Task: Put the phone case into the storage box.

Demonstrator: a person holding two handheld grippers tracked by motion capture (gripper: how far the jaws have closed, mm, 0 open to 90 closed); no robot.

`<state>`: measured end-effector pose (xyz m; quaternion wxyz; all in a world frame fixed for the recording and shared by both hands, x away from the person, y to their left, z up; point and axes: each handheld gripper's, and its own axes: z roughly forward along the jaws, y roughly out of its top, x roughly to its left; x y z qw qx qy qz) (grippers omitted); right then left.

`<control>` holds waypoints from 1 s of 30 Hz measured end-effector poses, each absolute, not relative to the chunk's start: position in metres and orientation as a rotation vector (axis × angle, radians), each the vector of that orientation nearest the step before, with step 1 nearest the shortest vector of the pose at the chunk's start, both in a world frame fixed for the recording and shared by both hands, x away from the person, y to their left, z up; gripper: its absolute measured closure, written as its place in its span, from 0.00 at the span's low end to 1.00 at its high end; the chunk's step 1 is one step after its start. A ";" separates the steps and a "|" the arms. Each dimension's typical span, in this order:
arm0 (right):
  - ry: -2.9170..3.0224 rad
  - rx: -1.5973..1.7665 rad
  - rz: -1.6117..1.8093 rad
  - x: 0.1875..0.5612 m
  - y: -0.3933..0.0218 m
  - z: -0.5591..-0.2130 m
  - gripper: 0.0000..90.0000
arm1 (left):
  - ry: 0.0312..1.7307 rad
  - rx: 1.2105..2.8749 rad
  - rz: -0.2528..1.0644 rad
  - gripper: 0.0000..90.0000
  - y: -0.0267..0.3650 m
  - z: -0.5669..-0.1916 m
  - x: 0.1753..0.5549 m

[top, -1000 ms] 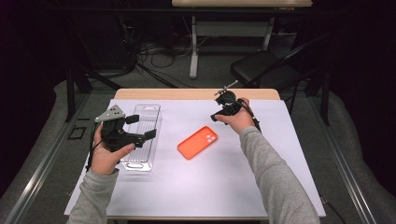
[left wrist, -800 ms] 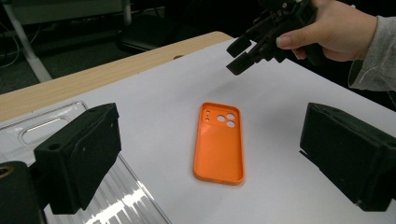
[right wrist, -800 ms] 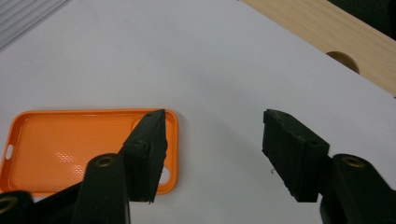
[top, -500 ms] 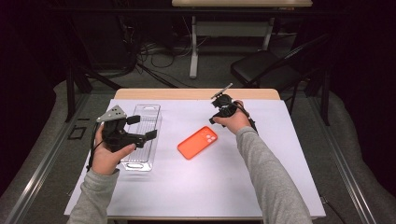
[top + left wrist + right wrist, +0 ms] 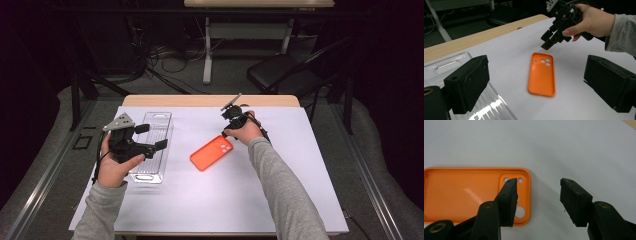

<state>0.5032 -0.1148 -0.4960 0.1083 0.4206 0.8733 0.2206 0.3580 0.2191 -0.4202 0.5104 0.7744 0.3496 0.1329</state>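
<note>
An orange phone case [image 5: 211,152] [image 5: 542,75] [image 5: 469,192] lies hollow side up on the white table [image 5: 200,200]. My right gripper [image 5: 226,134] [image 5: 546,42] [image 5: 537,190] hovers just over its camera-hole end, pointing down. Its jaws have just been closing and still stand apart. One jaw is above the case's corner, the other above bare table past the short edge; neither pad presses on anything. My left gripper [image 5: 151,136] [image 5: 536,75] is held open and empty over a clear plastic tray [image 5: 157,116] [image 5: 446,66] at the left.
The tray lies lengthwise near the table's left edge. A strip of bare wood [image 5: 200,100] runs along the far edge. Beyond the table are a black chair [image 5: 280,75], cables and a table leg on the floor.
My right gripper has come down and slightly toward the case's camera end, with its jaws narrower than before. The left hand, tray and case have stayed put.
</note>
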 end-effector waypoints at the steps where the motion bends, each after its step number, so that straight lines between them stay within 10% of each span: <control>1: 2.573 1.242 0.654 0.503 -0.114 -0.497 0.54 | 0.843 1.863 0.320 0.07 0.219 -0.420 0.358; 30: 2.749 1.188 0.386 0.513 -0.100 -0.497 0.72 | 0.845 1.870 0.303 0.10 0.218 -0.422 0.359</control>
